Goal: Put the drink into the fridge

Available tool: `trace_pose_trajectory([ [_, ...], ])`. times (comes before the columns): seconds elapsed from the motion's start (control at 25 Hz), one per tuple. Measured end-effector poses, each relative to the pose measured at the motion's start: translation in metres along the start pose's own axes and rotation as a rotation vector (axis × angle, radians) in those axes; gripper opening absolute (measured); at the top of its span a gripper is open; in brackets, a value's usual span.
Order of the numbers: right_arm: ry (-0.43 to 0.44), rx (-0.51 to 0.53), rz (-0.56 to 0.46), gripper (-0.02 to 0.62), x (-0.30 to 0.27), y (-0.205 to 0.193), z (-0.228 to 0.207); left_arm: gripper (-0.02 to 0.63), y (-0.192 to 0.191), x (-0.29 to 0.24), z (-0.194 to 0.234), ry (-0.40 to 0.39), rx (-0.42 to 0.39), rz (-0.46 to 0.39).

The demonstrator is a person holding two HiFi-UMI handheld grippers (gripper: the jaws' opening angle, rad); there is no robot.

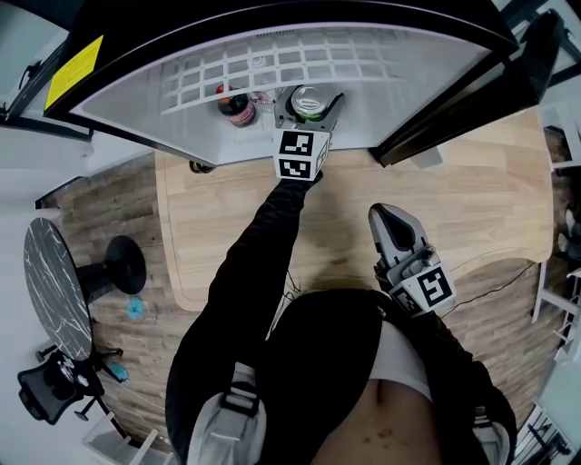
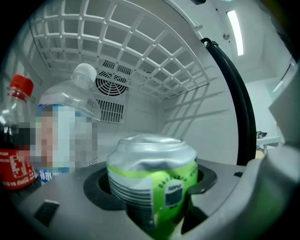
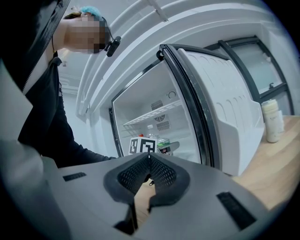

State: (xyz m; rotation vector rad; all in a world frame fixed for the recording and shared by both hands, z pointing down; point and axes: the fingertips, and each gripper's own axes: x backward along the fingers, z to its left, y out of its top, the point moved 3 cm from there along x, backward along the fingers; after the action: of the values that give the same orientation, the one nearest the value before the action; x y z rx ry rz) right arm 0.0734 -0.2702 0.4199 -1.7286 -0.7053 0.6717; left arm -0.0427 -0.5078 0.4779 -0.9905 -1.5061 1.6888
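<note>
The left gripper (image 2: pixel 152 185) is pinching a green-and-silver drink can (image 2: pixel 145 159) between its jaws, inside the fridge (image 2: pixel 187 117), gripping below the dented shoulder of what is probably a light, thin, crushable wall, while the right gripper (image 3: pixel 149 159) is idling with its jaws pressed together on nothing.

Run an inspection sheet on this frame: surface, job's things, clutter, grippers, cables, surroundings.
Surface: wooden table; open fridge at its far side.
Job's things: dented green can inside the fridge, below the wire shelf.
Clutter: cola bottle and clear water bottle beside the can; white bottle on the table.
Grippers: left gripper shut on the can; right gripper shut, empty, over the table.
Cables: thin dark cable at the table's near edge.
Surroundings: round dark table, office chair, wood floor.
</note>
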Motion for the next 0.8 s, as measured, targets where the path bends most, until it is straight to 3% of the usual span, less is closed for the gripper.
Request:
trace_pose_trajectory([
  [0.8, 0.004, -0.008, 0.004, 0.029, -0.003, -0.001, 0.005, 0.337, -0.001, -0.02, 0.002, -0.018, -0.034, 0.033],
])
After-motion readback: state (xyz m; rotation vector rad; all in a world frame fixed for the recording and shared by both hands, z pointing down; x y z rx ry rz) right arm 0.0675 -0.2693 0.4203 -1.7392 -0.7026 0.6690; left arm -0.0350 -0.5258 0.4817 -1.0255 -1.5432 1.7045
